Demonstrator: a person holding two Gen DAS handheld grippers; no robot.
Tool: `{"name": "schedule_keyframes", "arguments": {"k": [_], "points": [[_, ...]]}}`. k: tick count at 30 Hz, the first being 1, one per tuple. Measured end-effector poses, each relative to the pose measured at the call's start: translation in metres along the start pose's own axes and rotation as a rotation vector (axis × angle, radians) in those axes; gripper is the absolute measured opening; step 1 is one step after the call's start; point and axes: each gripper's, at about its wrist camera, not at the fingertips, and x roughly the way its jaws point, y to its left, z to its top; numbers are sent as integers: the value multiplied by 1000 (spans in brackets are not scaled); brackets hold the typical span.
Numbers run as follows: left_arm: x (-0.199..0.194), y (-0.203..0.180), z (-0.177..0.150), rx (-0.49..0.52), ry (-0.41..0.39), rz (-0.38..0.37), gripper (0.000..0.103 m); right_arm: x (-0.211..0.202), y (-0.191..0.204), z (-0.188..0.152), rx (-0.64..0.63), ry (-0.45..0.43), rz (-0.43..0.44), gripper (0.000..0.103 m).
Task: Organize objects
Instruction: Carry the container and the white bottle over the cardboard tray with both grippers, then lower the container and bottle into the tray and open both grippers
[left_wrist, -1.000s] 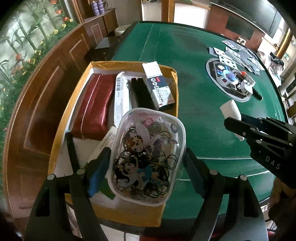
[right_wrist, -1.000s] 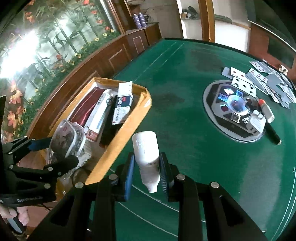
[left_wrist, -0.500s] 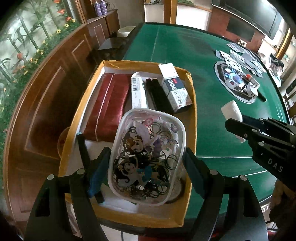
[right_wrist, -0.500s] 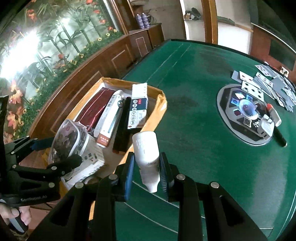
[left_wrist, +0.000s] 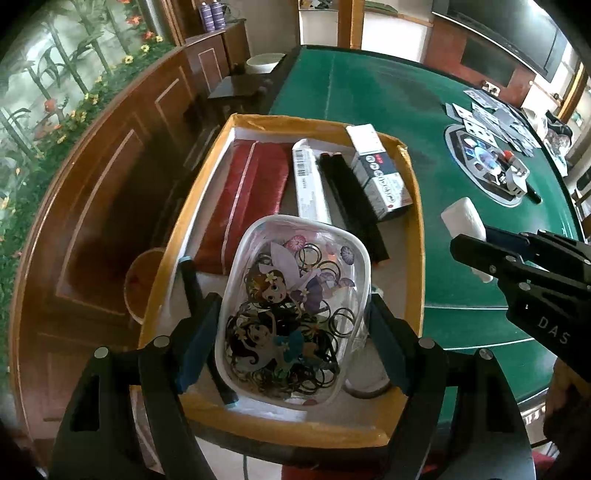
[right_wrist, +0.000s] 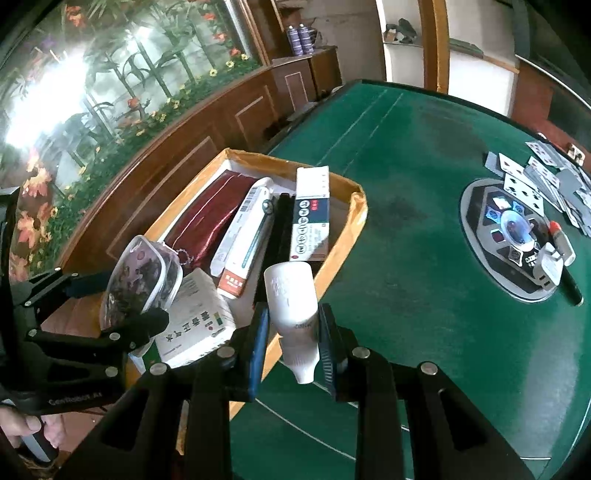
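Left tool clamping clear pouch, right tool clamping white bottle, above crowded box; careless drop risking spillover.

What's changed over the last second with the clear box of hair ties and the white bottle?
Both tongs have carried their loads sideways toward the yellow-edged tray. The clear box in the left tongs now hangs fully over the tray's contents; the white bottle in the right tongs has reached the tray's near edge. Nothing was taken or released; both grips and the tray's contents stayed as they were.
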Motion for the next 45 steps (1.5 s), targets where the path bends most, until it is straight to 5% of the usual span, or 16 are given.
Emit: {"name": "schedule_keyframes", "arguments": {"k": [14,28,45], "points": [[16,83,-16,-202,46,19,79,24,25,-6,-43,84,10,25],[31,68,4,-56,22,31,79,61,44,4,-155,146,-37,25],[42,61,-4,-80,80,34,79,66,43,0,-165,158,16,26]]}}
